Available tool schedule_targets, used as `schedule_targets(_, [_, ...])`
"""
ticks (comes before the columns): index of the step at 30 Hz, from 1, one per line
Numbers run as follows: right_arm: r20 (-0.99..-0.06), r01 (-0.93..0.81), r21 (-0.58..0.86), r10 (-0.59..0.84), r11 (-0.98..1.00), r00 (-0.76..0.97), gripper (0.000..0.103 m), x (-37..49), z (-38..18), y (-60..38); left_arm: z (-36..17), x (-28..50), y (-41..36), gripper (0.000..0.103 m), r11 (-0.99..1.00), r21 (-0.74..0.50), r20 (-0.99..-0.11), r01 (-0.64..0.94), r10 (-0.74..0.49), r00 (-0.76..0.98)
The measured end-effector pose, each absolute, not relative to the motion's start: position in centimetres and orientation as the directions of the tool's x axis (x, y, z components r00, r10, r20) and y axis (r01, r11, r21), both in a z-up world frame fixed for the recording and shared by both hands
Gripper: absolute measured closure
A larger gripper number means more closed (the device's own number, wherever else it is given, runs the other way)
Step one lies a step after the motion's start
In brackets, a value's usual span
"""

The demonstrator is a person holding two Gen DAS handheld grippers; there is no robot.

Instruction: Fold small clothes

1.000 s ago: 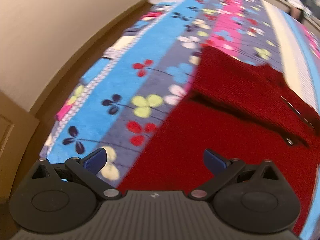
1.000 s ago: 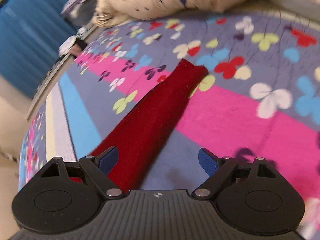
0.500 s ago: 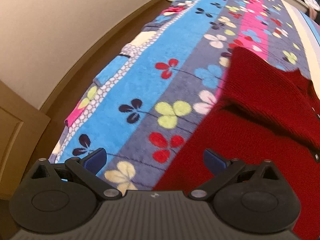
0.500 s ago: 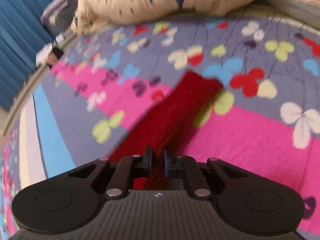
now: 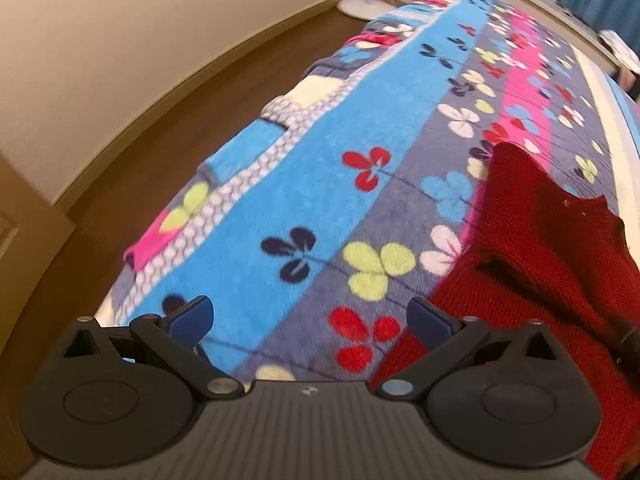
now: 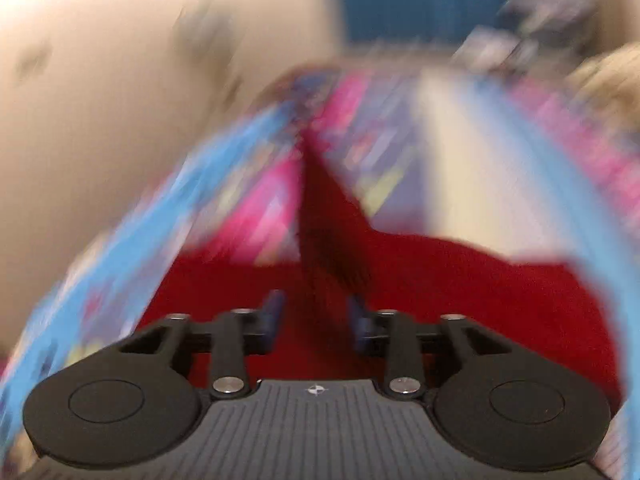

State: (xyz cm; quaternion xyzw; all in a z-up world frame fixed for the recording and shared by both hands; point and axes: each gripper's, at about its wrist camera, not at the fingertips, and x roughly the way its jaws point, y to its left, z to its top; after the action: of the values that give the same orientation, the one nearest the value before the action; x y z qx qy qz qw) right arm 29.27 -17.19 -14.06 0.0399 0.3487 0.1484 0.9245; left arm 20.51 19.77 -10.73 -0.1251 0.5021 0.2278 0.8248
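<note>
- The red sweater (image 5: 532,264) lies on the flowered blanket (image 5: 320,184); the step in hand looks like folding its sleeve (image 6: 324,216) over the body
- Next, lay the sleeve flat, then let go
- The right gripper (image 6: 316,316), narrowed, has the sleeve between its fingers; blur leaves the pinch unsure
- The left gripper (image 5: 308,316) gapes wide, empty, just beside the hem

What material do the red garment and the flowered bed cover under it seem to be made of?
The red garment looks like knitted yarn, probably wool or acrylic: fine ribbed stitch rows show, and the surface is matt. The flowered bed cover looks like plush fleece, probably synthetic: a short fuzzy pile with a soft sheen and printed clover shapes. The exact fibre of either cannot be told.
</note>
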Motion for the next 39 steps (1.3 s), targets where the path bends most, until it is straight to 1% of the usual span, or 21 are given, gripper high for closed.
schedule_targets(1, [-0.676, -0.263, 0.166, 0.304, 0.950, 0.671, 0.055, 28.3, -15.5, -16.6, -10.6, 20.7, 19.8, 0.000, 0.876, 0.014, -0.880, -0.482, 0.239, 0.410])
schedule_targets(2, [-0.688, -0.263, 0.156, 0.296, 0.952, 0.663, 0.053, 27.5, -16.1, -16.9, -10.5, 21.0, 19.7, 0.000, 0.889, -0.001, -0.874, -0.459, 0.223, 0.433])
schedule_targets(3, [-0.690, -0.241, 0.146, 0.274, 0.959, 0.670, 0.051, 26.6, -16.3, -18.2, -10.6, 21.4, 19.6, 0.000, 0.898, -0.020, -0.869, -0.439, 0.202, 0.453])
schedule_targets(5, [-0.679, -0.153, 0.136, 0.204, 0.979, 0.705, 0.042, 25.8, -15.3, -22.1, -10.5, 22.6, 18.9, 0.000, 0.916, -0.077, -0.858, -0.393, 0.140, 0.495])
schedule_targets(10, [-0.653, 0.144, 0.105, -0.041, 0.984, 0.756, 0.041, 26.6, -13.2, -32.2, -10.6, 29.0, 14.5, 0.000, 0.950, -0.206, -0.820, -0.235, -0.037, 0.571])
schedule_targets(12, [-0.657, 0.221, 0.103, -0.100, 0.970, 0.747, 0.042, 27.6, -13.4, -35.1, -11.0, 32.6, 12.1, 0.000, 0.961, -0.222, -0.815, -0.164, -0.091, 0.573])
schedule_targets(14, [-0.665, 0.278, 0.132, -0.123, 0.952, 0.736, 0.042, 27.7, -13.8, -37.0, -11.8, 36.1, 9.6, 0.000, 0.972, -0.217, -0.823, -0.086, -0.135, 0.552])
schedule_targets(15, [-0.667, 0.293, 0.157, -0.118, 0.943, 0.736, 0.042, 27.6, -13.8, -37.4, -12.5, 37.8, 8.4, 0.000, 0.979, -0.197, -0.831, -0.047, -0.142, 0.537])
schedule_targets(17, [-0.672, 0.296, 0.192, -0.094, 0.936, 0.735, 0.042, 27.9, -14.1, -37.3, -14.4, 41.1, 6.1, 0.000, 0.991, -0.131, -0.861, -0.026, -0.101, 0.498])
schedule_targets(20, [-0.673, 0.250, 0.165, -0.077, 0.954, 0.736, 0.042, 27.0, -14.5, -36.6, -17.9, 44.7, 4.2, 0.000, 0.997, -0.063, -0.925, -0.041, -0.043, 0.378])
schedule_targets(22, [-0.673, 0.231, 0.156, -0.068, 0.961, 0.736, 0.042, 27.0, -14.6, -36.1, -18.8, 45.2, 3.4, 0.000, 0.997, -0.044, -0.930, -0.068, -0.016, 0.367])
schedule_targets(23, [-0.675, 0.221, 0.158, -0.058, 0.962, 0.736, 0.042, 27.2, -14.7, -36.1, -18.5, 45.0, 3.1, 0.010, 0.997, -0.058, -0.921, -0.060, -0.030, 0.388])
schedule_targets(24, [-0.674, 0.218, 0.159, -0.055, 0.963, 0.736, 0.042, 27.3, -14.7, -35.9, -17.7, 44.4, 2.7, 0.027, 0.996, -0.080, -0.907, -0.031, -0.060, 0.416])
schedule_targets(25, [-0.672, 0.220, 0.157, -0.059, 0.963, 0.738, 0.042, 27.6, -14.7, -36.1, -16.9, 43.9, 2.1, 0.068, 0.997, -0.078, -0.900, 0.007, -0.073, 0.430])
schedule_targets(26, [-0.666, 0.223, 0.152, -0.067, 0.963, 0.743, 0.042, 27.8, -14.6, -36.3, -16.0, 43.4, 1.4, 0.102, 0.998, -0.044, -0.895, 0.045, -0.059, 0.442])
schedule_targets(27, [-0.655, 0.234, 0.147, -0.083, 0.961, 0.751, 0.042, 28.2, -14.5, -36.7, -15.1, 42.9, 1.0, 0.102, 0.997, -0.025, -0.888, 0.068, -0.053, 0.456])
schedule_targets(30, [-0.636, 0.274, 0.111, -0.144, 0.955, 0.758, 0.043, 31.8, -13.5, -37.7, -12.2, 40.7, 1.5, 0.102, 0.993, -0.065, -0.857, 0.095, -0.104, 0.505])
schedule_targets(32, [-0.628, 0.294, 0.108, -0.164, 0.950, 0.761, 0.043, 35.8, -12.3, -38.5, -10.4, 39.3, 2.4, 0.102, 0.995, -0.040, -0.838, 0.096, -0.086, 0.539])
schedule_targets(34, [-0.682, 0.284, 0.119, -0.130, 0.952, 0.720, 0.043, 39.9, -12.0, -39.3, -10.0, 38.4, 4.0, 0.102, 0.997, -0.018, -0.836, 0.073, -0.055, 0.547])
schedule_targets(36, [-0.765, 0.277, 0.161, -0.057, 0.947, 0.641, 0.043, 43.8, -12.5, -40.2, -10.8, 38.2, 6.0, 0.102, 1.000, 0.004, -0.853, 0.028, -0.011, 0.523])
schedule_targets(39, [-0.840, 0.339, 0.229, 0.009, 0.912, 0.543, 0.043, 46.6, -13.8, -41.1, -13.1, 37.8, 8.0, 0.102, 1.000, 0.011, -0.885, -0.004, 0.012, 0.465])
